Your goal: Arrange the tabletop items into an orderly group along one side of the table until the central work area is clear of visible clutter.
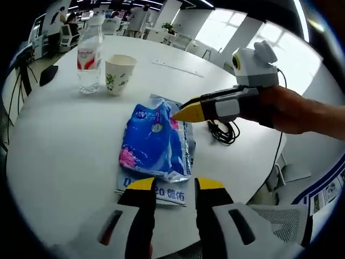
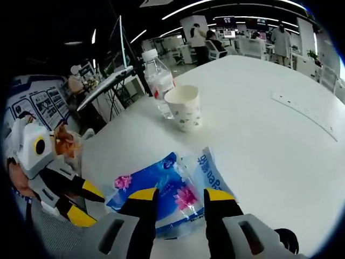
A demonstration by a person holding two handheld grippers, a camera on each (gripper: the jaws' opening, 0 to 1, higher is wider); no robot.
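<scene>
On the far left of the left gripper view stand the water bottle (image 1: 89, 54) and the paper cup (image 1: 119, 74), just beside each other near the far side of the white desk (image 1: 59, 156); I judge that pair to be the group the rest should join. Nearer me lies the blue tissue pack (image 1: 156, 141), on top of a flatter printed packet (image 1: 161, 192) whose lettered edge shows beneath it.

My left tool (image 1: 175, 185) hovers at the near end of the pack, jaws parted and holding nothing. My right tool (image 1: 188, 113) comes in from the right with its yellow tips at the pack's far right corner; its jaws look nearly together there, though in the right gripper view (image 2: 180, 195) they stand apart over the blue wrapper. I cannot tell whether they pinch any film.

To do this step well, I would take the pack across its body rather than by loose wrapper, which would crumple and slip, then lift it clear so the packet underneath does not drag.

To the right a coiled black cable (image 1: 223, 131) lies near the pack, and the desk edge curves close in front of me. The open room is the bare white surface towards the cup.
</scene>
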